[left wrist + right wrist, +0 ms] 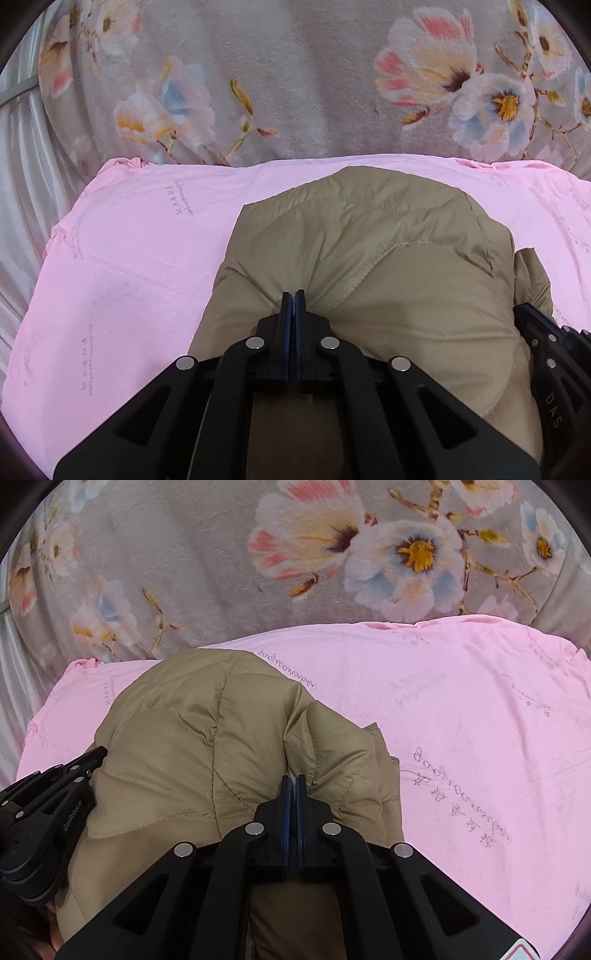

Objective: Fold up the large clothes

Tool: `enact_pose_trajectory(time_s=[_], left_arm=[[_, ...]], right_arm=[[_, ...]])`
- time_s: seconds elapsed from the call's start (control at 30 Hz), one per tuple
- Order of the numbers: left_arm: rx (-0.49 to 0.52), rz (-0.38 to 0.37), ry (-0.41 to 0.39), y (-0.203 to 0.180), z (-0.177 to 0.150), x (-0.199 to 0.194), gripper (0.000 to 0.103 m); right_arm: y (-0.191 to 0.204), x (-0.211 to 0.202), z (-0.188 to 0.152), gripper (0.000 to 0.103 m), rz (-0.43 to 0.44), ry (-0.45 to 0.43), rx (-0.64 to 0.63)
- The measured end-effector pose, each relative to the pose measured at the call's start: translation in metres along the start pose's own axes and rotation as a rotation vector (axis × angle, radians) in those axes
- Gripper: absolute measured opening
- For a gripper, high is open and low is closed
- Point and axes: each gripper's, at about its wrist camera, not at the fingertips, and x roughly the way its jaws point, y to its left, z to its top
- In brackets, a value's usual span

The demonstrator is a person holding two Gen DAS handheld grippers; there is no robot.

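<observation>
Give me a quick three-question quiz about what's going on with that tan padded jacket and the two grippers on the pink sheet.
1. True or false: the left gripper is shut on the tan jacket.
2. What lies directly under the jacket? A) bare wood B) pink sheet C) a towel
3. Fill in: beyond the pink sheet lies a grey ____-patterned blanket.

Key
1. True; its pads pinch a pucker of the quilted fabric, as the right gripper does too.
2. B
3. Flower
</observation>
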Motion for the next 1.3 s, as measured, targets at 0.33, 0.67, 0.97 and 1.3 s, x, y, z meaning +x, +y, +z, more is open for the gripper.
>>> enact_pose_trajectory(time_s=[0.33, 0.67, 0.97, 1.3], left_arm=[[-0.011, 0.015, -0.038, -0.006, -0.007, 0.013, 0.000], [0.000, 0.032, -0.049, -0.010, -0.009, 0.018, 0.000], [0.003, 0.035, -0.055, -0.010, -0.009, 0.019, 0.000], [0.005, 0.041, -0.059, -0.010, -0.009, 0.020, 0.000]], right_arm=[[0.002, 0.010, -0.004, 0.000, -0.017, -0.009, -0.002], [0.002, 0.011, -0.003, 0.000, -0.018, -0.005, 0.006], [0.003, 0.010, -0.003, 0.000, -0.019, -0.005, 0.005], [0.003, 0.010, -0.003, 0.000, -0.018, -0.005, 0.005]])
